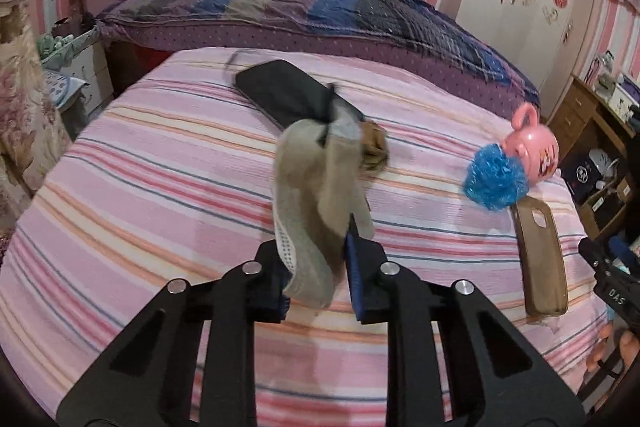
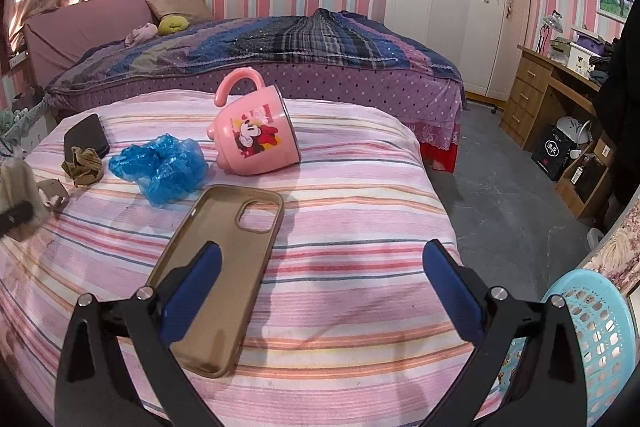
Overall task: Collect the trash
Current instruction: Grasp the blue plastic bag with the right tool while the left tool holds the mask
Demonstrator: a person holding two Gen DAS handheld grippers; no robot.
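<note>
The left gripper (image 1: 320,259) is clamped on a limp grey-beige sock (image 1: 312,195), lifted above the pink striped bedspread (image 1: 160,187). The right gripper (image 2: 320,287) stands wide with nothing between its jaws, over a brown rubber phone case (image 2: 228,267), beside a pale blue plastic basket (image 2: 600,339). Further off lie a crumpled blue plastic bag (image 2: 164,167), a brown wadded scrap (image 2: 82,165), a tipped pink cartoon mug (image 2: 256,135) and a black flat case (image 2: 86,139).
</note>
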